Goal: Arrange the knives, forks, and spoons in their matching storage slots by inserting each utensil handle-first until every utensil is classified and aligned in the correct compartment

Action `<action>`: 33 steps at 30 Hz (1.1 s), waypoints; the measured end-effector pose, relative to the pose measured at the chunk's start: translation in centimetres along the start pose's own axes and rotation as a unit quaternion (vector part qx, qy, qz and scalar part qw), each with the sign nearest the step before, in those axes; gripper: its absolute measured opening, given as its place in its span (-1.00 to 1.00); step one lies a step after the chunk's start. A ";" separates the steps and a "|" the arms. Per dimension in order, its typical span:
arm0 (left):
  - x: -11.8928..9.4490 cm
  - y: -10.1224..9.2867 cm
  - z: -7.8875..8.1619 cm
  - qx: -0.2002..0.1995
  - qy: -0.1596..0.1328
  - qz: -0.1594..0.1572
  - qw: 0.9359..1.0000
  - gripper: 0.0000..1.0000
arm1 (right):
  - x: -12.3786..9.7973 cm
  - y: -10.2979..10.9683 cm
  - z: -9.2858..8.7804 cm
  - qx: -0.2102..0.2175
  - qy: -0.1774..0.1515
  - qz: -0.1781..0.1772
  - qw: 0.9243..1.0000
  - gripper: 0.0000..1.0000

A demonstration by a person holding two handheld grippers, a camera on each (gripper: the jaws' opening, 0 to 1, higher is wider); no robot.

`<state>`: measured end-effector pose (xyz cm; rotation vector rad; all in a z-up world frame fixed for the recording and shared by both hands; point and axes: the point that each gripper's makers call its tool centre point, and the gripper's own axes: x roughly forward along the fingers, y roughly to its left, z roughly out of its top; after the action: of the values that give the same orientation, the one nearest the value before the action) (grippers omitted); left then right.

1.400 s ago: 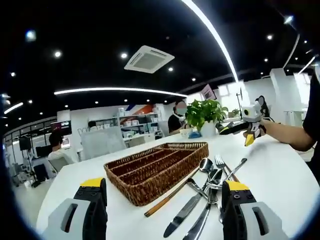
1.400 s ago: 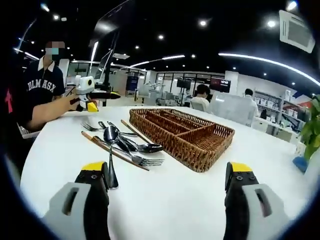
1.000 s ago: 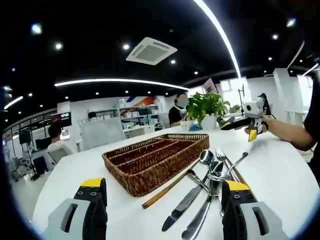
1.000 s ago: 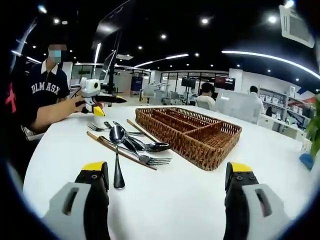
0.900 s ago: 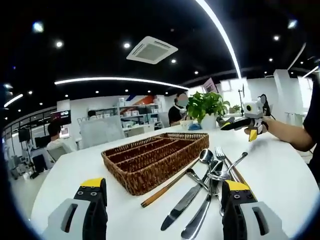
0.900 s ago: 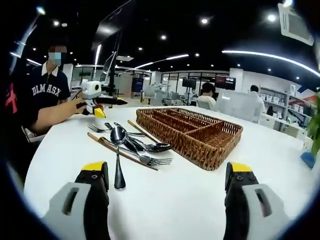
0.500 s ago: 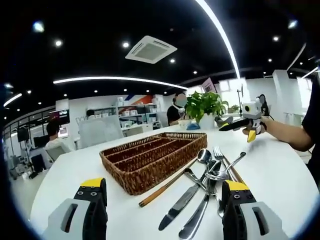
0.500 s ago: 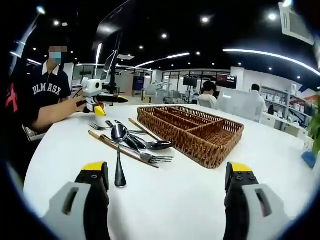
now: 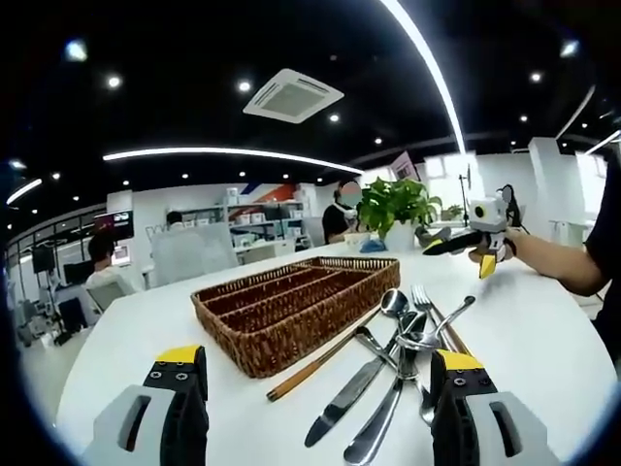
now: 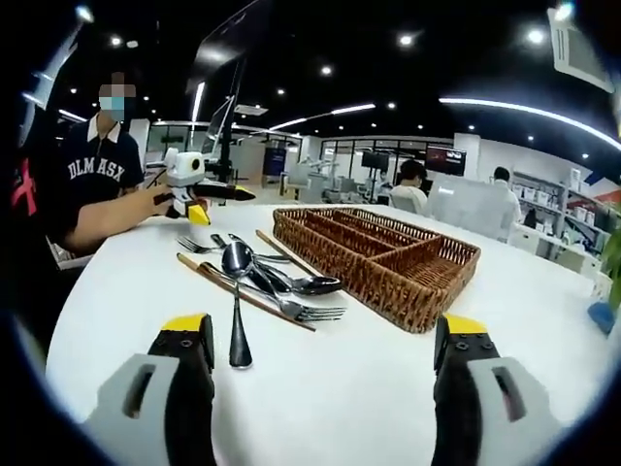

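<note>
Ahead of both spread, empty jaws, wicker tray [image 9: 291, 316] [image 10: 383, 257] on white tabletop [image 9: 543, 340], loose utensil pile [image 9: 393, 364] [image 10: 262, 282] touching tabletop beside tray, left gripper [image 9: 315, 413], right gripper [image 10: 320, 388].

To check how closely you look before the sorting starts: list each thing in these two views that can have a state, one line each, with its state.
Wicker cutlery tray: compartments empty, no utensil in yet.
Pile of utensils: loose and crossed on the white table, beside the tray.
Spoon: flat, handle toward the camera.
Fork: flat, tines toward the tray.
Table knife: flat on the table.
Left tool: open, holding nothing.
Right tool: open, holding nothing.
</note>
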<state>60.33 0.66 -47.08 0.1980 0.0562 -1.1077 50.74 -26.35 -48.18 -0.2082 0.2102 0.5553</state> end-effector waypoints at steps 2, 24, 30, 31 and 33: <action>0.0 0.0 -0.1 0.001 0.002 0.001 1.000 1.00 | -0.1 0.0 0.5 0.001 -0.008 0.001 1.000 0.95; -0.3 0.4 -0.4 0.003 0.000 -0.003 1.000 1.00 | 2.3 0.9 5.0 -0.025 0.017 0.063 0.998 0.79; -0.3 0.5 -0.9 0.002 0.006 -0.003 1.000 1.00 | 3.9 2.3 4.5 -0.041 0.040 0.083 0.995 0.74; -0.4 0.6 -0.8 0.005 0.006 -0.002 1.000 1.00 | 4.2 2.4 4.5 -0.043 0.043 0.087 0.994 0.76; -0.5 0.7 -0.6 0.006 0.004 0.001 1.000 1.00 | 4.5 2.4 5.0 -0.047 0.043 0.093 0.994 0.75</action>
<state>60.75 1.51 -47.54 0.2124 0.0558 -1.1061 53.84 -20.85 -44.87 -0.3062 0.2894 0.7420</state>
